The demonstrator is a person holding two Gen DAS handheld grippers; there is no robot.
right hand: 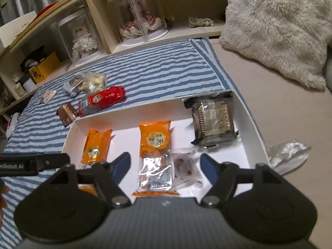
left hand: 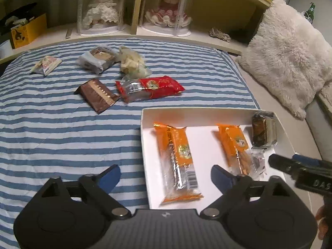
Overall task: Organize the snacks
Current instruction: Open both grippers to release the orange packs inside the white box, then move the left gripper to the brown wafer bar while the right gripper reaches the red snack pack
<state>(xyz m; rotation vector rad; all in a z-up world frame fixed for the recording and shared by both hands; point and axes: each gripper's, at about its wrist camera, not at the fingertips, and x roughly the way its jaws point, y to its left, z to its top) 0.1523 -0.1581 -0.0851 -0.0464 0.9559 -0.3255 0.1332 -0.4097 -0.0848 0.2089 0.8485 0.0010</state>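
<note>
A white box (left hand: 145,124) lies on the striped cover and holds two orange snack packets (left hand: 178,157) (left hand: 234,145), a dark brown pack (left hand: 262,130) and a small clear packet (right hand: 186,166). My left gripper (left hand: 166,175) hangs open above the left orange packet, touching nothing. Over the other orange packet (right hand: 155,143), my right gripper (right hand: 165,161) is open too and holds nothing. Outside the box lie a red packet (left hand: 153,88), a brown packet (left hand: 97,95), a grey wrapped cake (left hand: 99,59), a pale bag (left hand: 132,62) and a small white packet (left hand: 46,64).
A fluffy white pillow (left hand: 290,58) sits right of the box. Behind the cover runs a shelf with dolls in clear cases (left hand: 99,10) and a yellow box (left hand: 29,31). A crumpled clear wrapper (right hand: 288,155) lies beside the box's right wall.
</note>
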